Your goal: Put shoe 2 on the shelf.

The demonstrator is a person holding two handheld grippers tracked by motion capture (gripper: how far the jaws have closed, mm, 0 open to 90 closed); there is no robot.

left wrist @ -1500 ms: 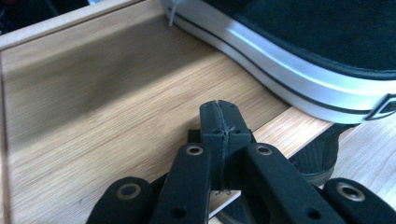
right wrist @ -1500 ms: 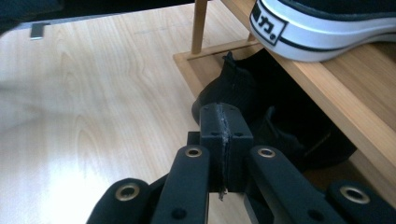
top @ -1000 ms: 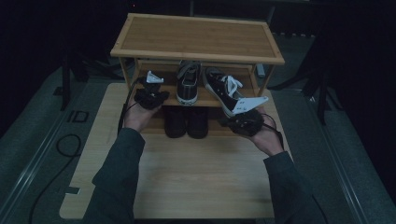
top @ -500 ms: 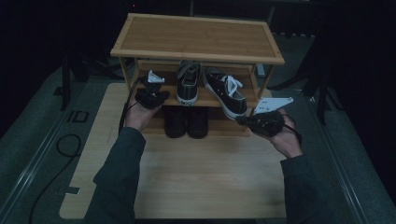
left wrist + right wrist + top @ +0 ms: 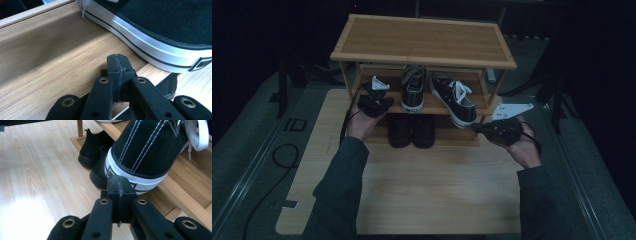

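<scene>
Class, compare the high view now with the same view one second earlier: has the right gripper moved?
Yes. The right gripper has shifted rightward and out from the shoe rack; it was close by the angled sneaker's heel and now sits near the rack's front right leg, jaws shut.

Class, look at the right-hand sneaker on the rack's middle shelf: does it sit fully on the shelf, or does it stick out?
It sticks out. The right-hand sneaker lies askew, its heel overhanging the middle shelf's front edge.

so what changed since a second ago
The right tool drew back from the angled sneaker on the rack's middle shelf toward the table's right edge, jaws shut and empty; the sneaker's heel overhangs the shelf front. The left tool, the straight sneaker and the black shoes below stayed put.
</scene>
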